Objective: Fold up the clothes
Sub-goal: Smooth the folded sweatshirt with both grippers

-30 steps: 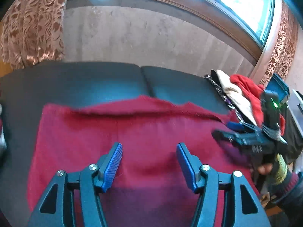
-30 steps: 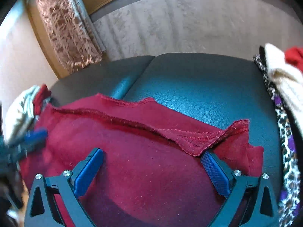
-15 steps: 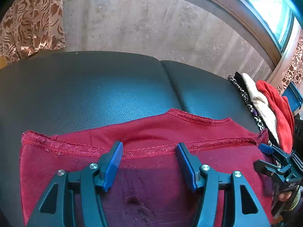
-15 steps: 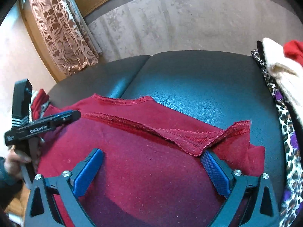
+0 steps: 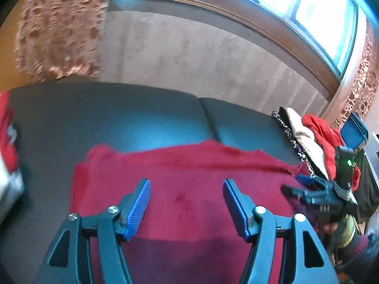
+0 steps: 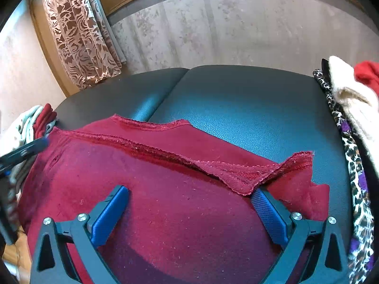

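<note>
Two wrist fisheyes, both angled down, close over the work.
Each looks along its own fingers toward the wall; both share the dark red garment (image 5: 189, 189) (image 6: 165, 201) and black cushion (image 5: 118, 118) (image 6: 248, 108).

No readable text, label, brand, number or sign found in either view. Lettering, if any, on gripper bodies blurred beyond reading. Small green light noted on right gripper (image 5: 305, 187) body, left wrist view; no characters legible beside it.

I am in a home living room: patterned curtains (image 6: 78, 35) hang beside a wood-framed window (image 5: 315, 11), and clothes (image 6: 350, 108) pile on a dark leather couch (image 6: 248, 108).
</note>
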A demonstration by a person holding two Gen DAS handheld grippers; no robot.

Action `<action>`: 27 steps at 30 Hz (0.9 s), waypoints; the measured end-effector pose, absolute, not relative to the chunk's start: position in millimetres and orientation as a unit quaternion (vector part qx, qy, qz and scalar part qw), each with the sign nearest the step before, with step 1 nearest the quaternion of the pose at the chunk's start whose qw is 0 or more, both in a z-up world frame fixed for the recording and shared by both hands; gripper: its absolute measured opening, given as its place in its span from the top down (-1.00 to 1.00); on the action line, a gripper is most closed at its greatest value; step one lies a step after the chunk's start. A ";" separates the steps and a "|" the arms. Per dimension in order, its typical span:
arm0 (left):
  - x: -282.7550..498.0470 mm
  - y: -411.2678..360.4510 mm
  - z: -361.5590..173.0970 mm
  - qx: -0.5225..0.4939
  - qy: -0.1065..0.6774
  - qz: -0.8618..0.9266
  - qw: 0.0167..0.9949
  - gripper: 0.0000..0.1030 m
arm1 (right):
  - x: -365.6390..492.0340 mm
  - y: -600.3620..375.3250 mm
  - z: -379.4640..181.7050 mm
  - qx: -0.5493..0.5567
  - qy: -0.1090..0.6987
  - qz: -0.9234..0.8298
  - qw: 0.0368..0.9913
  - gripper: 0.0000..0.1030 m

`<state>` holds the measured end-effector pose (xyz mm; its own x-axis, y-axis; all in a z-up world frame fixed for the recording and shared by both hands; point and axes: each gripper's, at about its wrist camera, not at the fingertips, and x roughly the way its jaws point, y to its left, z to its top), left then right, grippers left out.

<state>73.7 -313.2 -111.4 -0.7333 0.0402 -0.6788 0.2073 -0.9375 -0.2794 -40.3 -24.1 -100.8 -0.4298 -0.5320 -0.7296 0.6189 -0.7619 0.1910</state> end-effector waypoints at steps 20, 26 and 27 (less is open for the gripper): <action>187.4 -328.5 -148.9 0.324 0.250 -0.911 0.058 -0.25 | 19.6 -102.7 -56.0 0.399 0.159 -0.793 0.432 -1.00; 205.9 -345.2 -138.3 0.314 0.250 -0.915 0.051 -0.26 | 23.3 -93.4 -91.1 0.383 0.150 -0.797 0.442 -1.00; 206.1 -346.6 -135.9 0.313 0.245 -0.916 0.051 -0.26 | 23.3 -91.6 -90.9 0.381 0.147 -0.798 0.442 -1.00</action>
<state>206.1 -346.6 -135.9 -0.7987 0.0603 -0.5987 0.2470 -0.8744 -0.4176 23.3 -91.6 -90.9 -0.3180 -0.5943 -0.7387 0.8185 -0.5653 0.1024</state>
